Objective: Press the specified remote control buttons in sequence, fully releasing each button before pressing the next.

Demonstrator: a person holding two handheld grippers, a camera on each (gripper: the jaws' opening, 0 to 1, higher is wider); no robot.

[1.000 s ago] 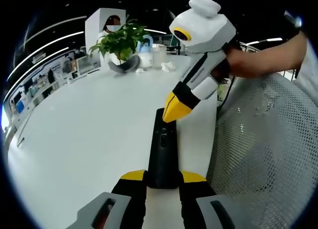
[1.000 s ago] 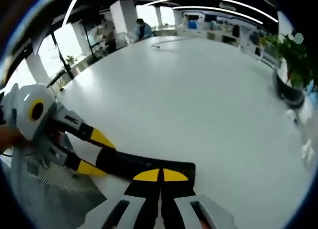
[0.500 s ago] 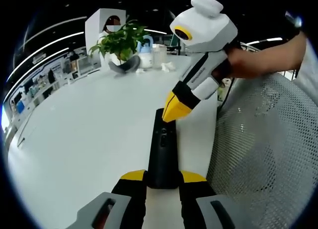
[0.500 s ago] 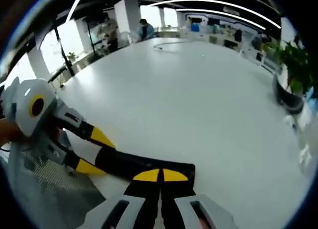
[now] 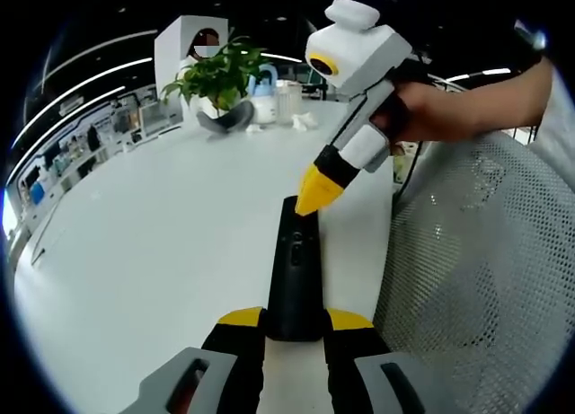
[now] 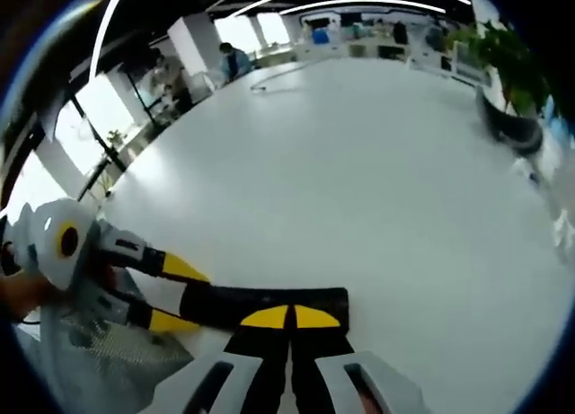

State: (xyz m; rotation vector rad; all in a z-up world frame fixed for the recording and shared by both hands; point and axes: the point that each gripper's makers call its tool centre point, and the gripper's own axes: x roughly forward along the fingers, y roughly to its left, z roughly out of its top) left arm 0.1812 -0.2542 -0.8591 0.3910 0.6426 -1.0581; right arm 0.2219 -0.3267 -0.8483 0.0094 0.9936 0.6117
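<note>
Tongs on the right [image 5: 316, 191], pressed together, tip onto the remote [image 5: 295, 279] — left tongs [image 5: 295, 320] pinching its near end.

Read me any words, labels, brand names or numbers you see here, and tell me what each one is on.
None can be read.
Remote control: its buttons show only as small marks, too small to read.
Shelves at the far left: any signs there are too blurred to read.

Remote [image 5: 295, 279] on table [image 5: 153, 243], near end between left gripper [image 5: 295, 329] jaws; right gripper [image 5: 316, 191] at far end.
</note>
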